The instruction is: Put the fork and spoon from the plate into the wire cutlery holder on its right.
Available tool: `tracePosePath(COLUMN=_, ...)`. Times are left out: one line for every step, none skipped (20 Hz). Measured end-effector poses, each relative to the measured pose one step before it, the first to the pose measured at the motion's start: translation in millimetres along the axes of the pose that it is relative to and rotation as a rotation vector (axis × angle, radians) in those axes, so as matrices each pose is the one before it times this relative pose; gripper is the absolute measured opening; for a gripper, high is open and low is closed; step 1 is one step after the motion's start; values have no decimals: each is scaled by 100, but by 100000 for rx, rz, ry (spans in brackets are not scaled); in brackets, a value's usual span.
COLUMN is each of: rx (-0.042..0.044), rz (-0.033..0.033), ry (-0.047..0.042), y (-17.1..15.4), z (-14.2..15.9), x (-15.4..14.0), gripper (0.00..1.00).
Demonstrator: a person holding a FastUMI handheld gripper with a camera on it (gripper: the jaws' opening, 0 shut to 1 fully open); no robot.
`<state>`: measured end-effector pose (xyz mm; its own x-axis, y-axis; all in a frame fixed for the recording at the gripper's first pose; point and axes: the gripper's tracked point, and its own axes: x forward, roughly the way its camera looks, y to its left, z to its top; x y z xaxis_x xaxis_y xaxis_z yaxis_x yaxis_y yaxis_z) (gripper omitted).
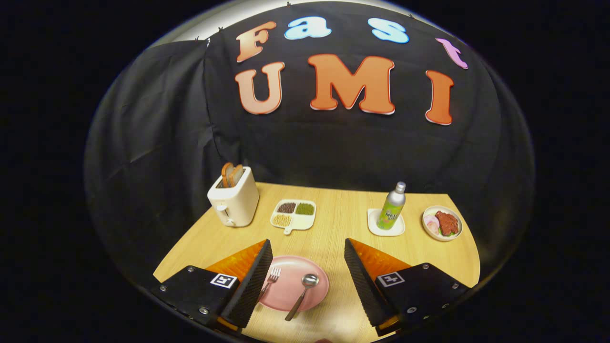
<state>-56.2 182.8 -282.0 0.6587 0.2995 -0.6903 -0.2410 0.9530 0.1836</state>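
— Two pieces are lying on the pink plate (312,281): the fork (271,277) near the left finger, the spoon (302,295) beside it, its handle pointing toward six o'clock and overhanging the rim. Are the fingers holding anything?

— Nothing. The fingers (307,281) are standing spread wide and released, one on each side of the plate, hovering above it.

— So which piece should come first?

— I'm judging the spoon, since its handle is jutting past the rim – an easier place to pinch than a flat shaft on the plate. I'd be lowering so the handle sits between the pads, then closing gently so it isn't skidding away.

— And the wire cutlery holder?

— I'm not finding it among what's ahead. At twelve o'clock a sectioned snack tray (293,214) is sitting; at eleven a toaster (233,200); at one to two o'clock a bottle (391,207) on a coaster and a bowl of food (442,223), all on the wooden worktop (338,214).
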Motion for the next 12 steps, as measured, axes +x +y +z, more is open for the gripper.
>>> tracePosePath(rx=897, rz=811, ry=4473, y=297, z=-1220, x=560, gripper=91)
tracePosePath(rx=1274, rz=391, ry=3923, y=243, z=-1441, x=696, gripper=91)
tracePosePath(rx=1183, rz=380, ry=4063, y=299, z=-1300, x=625, gripper=91)
tracePosePath(rx=942, rz=-294, ry=3377, y=147, z=-1090, x=704, gripper=91)
tracePosePath(rx=545, rz=-401, ry=3040, y=82, z=-939, x=712, gripper=91)
tracePosePath(rx=53, rz=-822, ry=2833, y=-1, z=-1036, x=736, gripper=91)
tracePosePath(rx=25, rz=-788, ry=3010, y=-167, z=-1138, x=809, gripper=91)
tracePosePath(rx=196, rz=-699, ry=3269, y=-53, z=-1066, x=773, gripper=91)
tracePosePath(rx=467, rz=135, ry=2837, y=205, z=-966, x=698, gripper=91)
tracePosePath(rx=515, rz=-549, ry=3004, y=32, z=-914, x=715, gripper=91)
tracePosePath(rx=-74, rz=-391, ry=3232, y=-39, z=-1056, x=712, gripper=91)
tracePosePath(rx=-70, rz=-709, ry=2889, y=-56, z=-861, x=754, gripper=90)
